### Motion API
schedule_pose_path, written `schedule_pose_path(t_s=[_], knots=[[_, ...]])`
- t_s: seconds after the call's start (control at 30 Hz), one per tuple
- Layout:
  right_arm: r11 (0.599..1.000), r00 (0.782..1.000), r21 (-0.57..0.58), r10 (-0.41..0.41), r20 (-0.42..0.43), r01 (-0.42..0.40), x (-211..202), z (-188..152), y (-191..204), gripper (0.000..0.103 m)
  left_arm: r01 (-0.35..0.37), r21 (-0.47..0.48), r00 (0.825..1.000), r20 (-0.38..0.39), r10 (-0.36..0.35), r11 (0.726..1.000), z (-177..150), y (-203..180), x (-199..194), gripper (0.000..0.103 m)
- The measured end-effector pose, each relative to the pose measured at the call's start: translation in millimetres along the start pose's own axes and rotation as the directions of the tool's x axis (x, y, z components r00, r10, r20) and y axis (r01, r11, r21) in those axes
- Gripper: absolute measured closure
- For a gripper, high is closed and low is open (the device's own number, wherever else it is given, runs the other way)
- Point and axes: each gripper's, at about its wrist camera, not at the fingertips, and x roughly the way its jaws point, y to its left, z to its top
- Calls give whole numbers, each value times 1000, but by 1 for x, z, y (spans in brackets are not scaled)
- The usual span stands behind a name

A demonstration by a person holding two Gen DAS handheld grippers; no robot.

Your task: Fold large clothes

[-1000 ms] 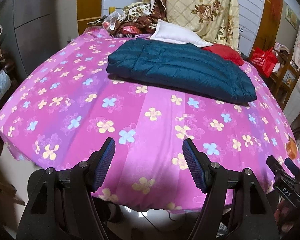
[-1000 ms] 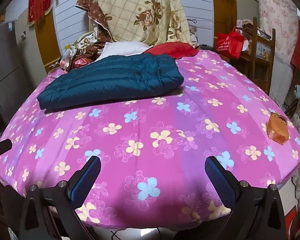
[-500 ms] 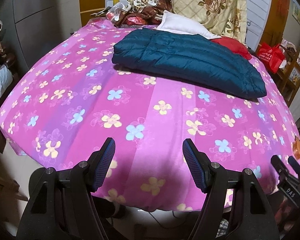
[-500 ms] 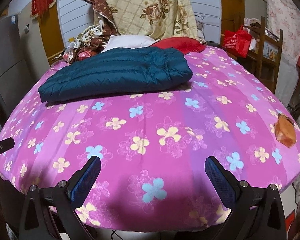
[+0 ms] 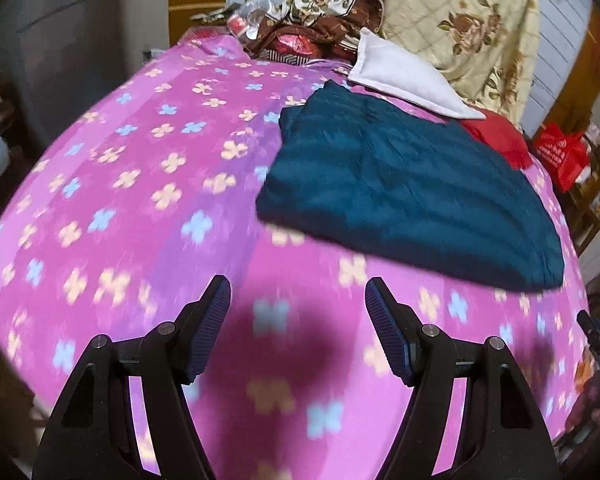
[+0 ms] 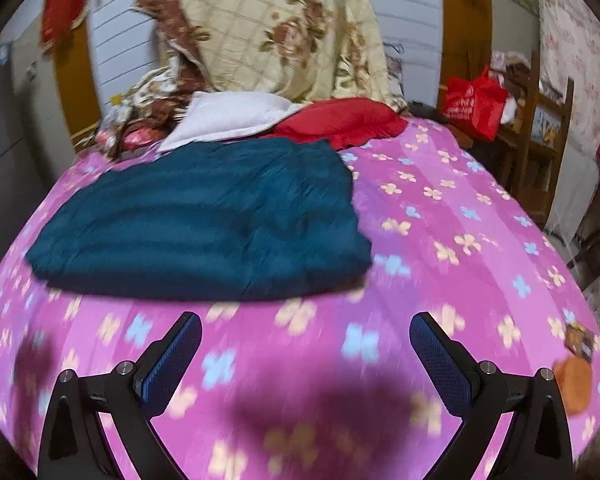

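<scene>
Both the left gripper (image 5: 298,300) and right gripper (image 6: 306,338) are spread empty, jacket (image 5: 412,200) ahead; pinching the sheet (image 5: 140,200) too would drag it.

Both wrist views – angled down, near bed (image 5: 148,184) – share jacket (image 6: 204,220).

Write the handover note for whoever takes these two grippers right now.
Left gripper: open, empty, over the flowered pink bedsheet short of the garment.
Right gripper: open, empty, also over bare sheet.
Teal quilted jacket: lies flat mid-bed, apparently already folded at least once; its far edge meets the white cloth and red cloth.
Done: nothing gripped at present.
Left: reach the jacket's near edge and finish folding; blurred frames hide how tidy it is.
</scene>
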Motion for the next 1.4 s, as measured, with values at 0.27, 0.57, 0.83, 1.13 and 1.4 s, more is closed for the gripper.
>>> schedule_pose_path(t_s=[0.27,0.57,0.83,1.13,1.4], knots=[[973,983,199,138,-118,-113,105,76,-58,0,228,-189,964,-92,-248,955,91,35,98,33],[872,901,394,387,-197,-288,212,97,-87,0,400,-215,887,-154,-435,891,144,34,175,30],[807,820,405,536,-201,-429,248,104,-59,21,409,-89,879,-228,-418,908,149,-13,207,13],[753,785,316,618,-38,-577,191,157,-25,66,447,-44,889,-84,-450,893,184,-4,136,76],[809,835,320,543,-87,-493,227,146,-13,65,257,-63,955,-136,-264,964,180,4,189,60]])
